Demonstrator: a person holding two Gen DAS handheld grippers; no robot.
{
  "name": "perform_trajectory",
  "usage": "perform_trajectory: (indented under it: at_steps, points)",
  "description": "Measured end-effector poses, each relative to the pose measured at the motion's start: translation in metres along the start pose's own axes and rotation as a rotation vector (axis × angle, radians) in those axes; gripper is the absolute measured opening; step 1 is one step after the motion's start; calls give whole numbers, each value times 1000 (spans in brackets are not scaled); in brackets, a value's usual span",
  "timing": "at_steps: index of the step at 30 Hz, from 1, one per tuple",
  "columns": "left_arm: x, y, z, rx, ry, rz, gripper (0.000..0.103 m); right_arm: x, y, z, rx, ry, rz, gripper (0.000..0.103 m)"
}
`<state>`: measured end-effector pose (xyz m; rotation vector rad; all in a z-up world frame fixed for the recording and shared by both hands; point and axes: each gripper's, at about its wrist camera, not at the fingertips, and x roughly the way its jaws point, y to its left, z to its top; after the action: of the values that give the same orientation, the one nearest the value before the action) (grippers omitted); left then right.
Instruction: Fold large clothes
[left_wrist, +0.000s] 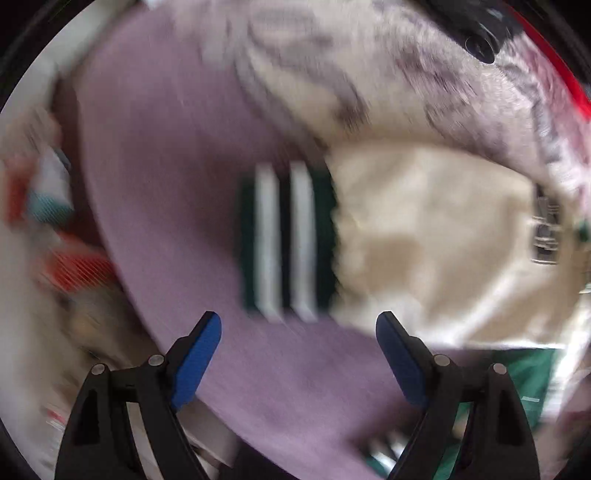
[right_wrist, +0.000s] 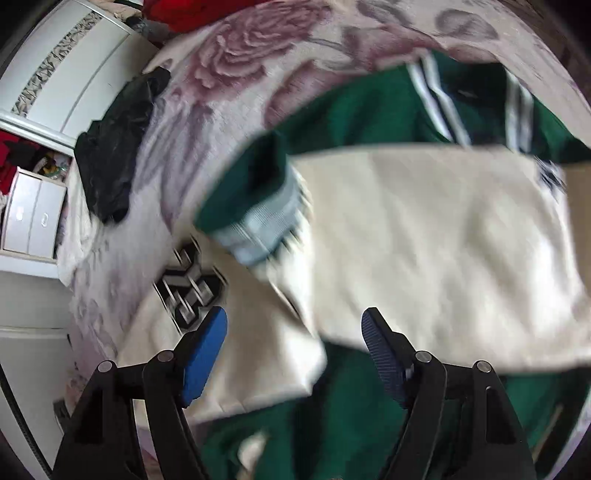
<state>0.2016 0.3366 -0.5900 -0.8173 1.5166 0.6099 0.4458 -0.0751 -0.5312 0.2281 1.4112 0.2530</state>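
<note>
1. The jacket (right_wrist: 424, 236), cream and green, lies across the bed (right_wrist: 229, 74); it looks soft, floppy and bulky, best taken by the striped cuff (left_wrist: 288, 240) or a hem.
2. My left gripper (left_wrist: 297, 354) points straight down, jaws apart, empty.
3. My right gripper (right_wrist: 295, 354) tilts steeply down, jaws apart, holding nothing.

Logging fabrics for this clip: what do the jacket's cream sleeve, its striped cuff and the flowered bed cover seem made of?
Cream sleeve: smooth, matte, possibly faux leather or dense fleece; blur leaves it open.
Striped cuff: ribbed knit, judging by its banded stripes.
Bed cover: plush, soft-pile fabric with a printed rose pattern.
</note>
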Motion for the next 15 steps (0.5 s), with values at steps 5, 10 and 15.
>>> perform_trajectory:
  at_steps: [5,10,15]
  points:
    - [55,0,-13,-184,111,-333,84,14,-59,-88,33,176,-254,78]
    - [73,-2,-2,-338,29,-383,84,54,-85,-134,-20,242,-437,82]
    - [45,-5,13,-353,-162,-397,32,60,-82,-137,-92,199,-513,98]
